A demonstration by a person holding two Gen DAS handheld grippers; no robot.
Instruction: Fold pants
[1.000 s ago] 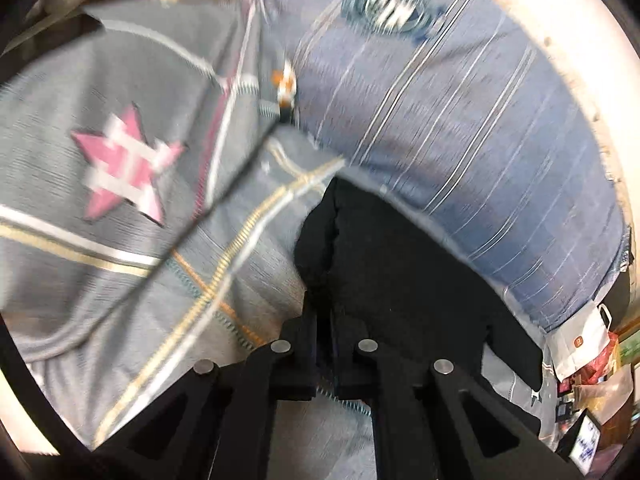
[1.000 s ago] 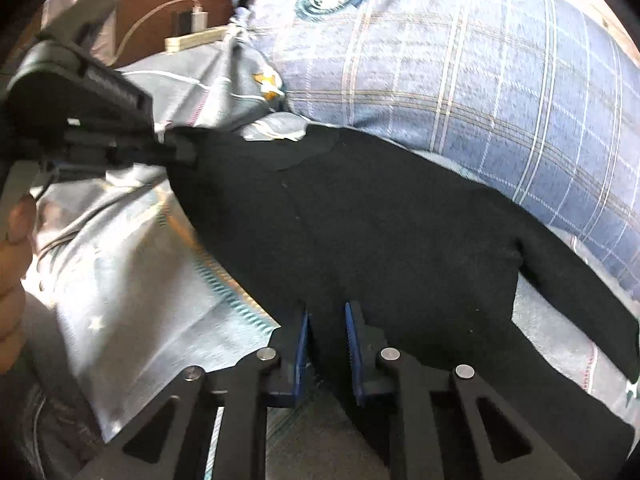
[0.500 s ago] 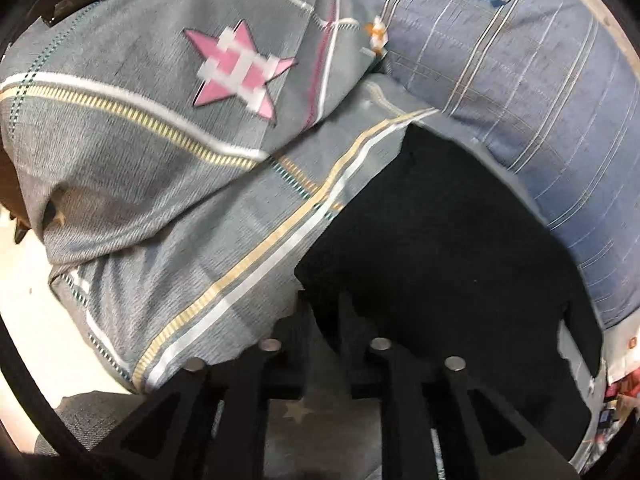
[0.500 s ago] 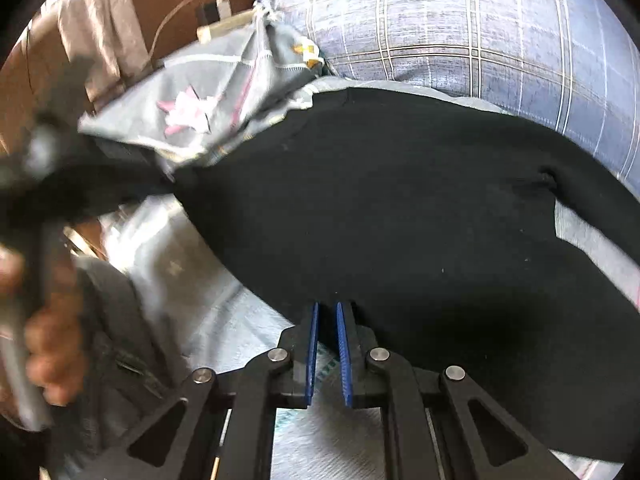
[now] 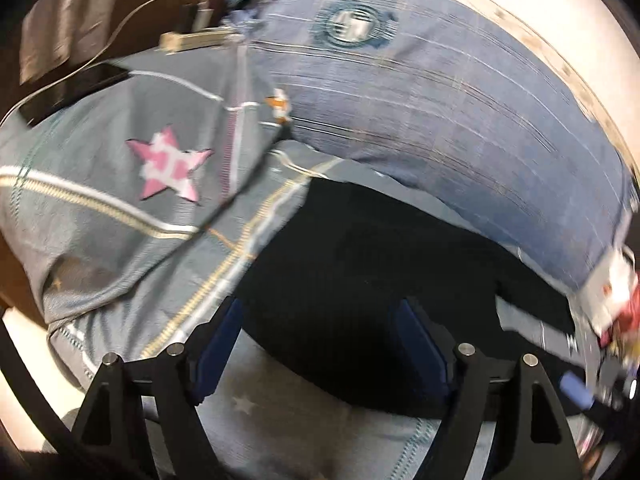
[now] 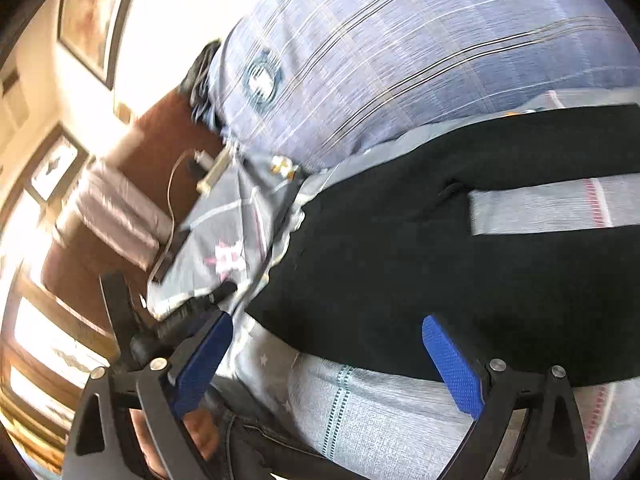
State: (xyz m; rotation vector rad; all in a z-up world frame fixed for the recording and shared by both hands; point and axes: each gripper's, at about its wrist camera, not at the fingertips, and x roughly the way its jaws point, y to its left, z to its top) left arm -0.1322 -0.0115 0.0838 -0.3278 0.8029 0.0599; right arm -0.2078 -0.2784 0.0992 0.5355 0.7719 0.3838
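Both jaws just opened, released black pants (image 6: 460, 248).

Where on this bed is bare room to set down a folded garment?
Free: the grey sheet along the black pants' near edge, and the strip between their legs. Crowded: the blue pillow behind, and the star pillow holding a phone.

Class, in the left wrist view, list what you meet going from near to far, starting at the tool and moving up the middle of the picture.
Left tool → black pants → blue plaid pillow → pale wall.
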